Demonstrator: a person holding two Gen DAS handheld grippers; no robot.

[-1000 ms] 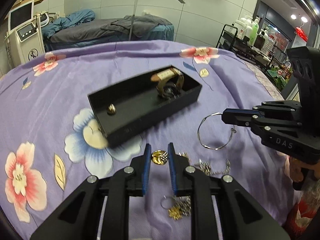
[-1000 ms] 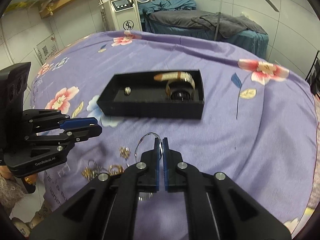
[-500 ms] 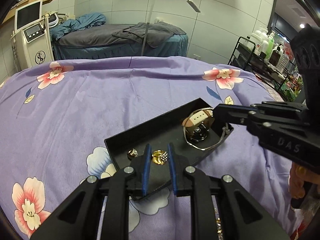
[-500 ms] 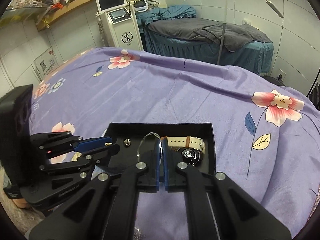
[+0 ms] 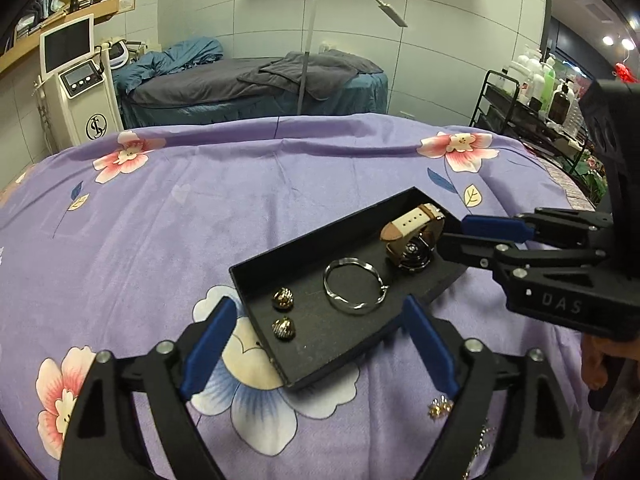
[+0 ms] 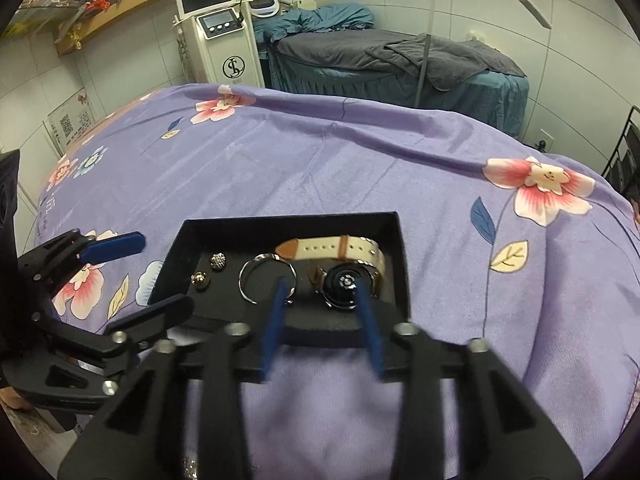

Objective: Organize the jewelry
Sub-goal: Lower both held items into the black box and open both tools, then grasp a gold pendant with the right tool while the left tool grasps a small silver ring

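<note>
Left wrist view: left tongs (image 5: 316,344) spread wide, empty, low centre; black tray (image 5: 260,270) mid-frame on purple bedspread (image 5: 160,220), holding two gold earrings (image 5: 283,312), silver bangle (image 5: 354,290), watch (image 5: 414,236). Loose trinkets (image 5: 439,406) lower right, easily snagged or swept off on retreat.

Right wrist view: right tongs (image 6: 320,320) parted, empty, above tray. Half a second ago: earring and bangle clamped; now both released.
</note>
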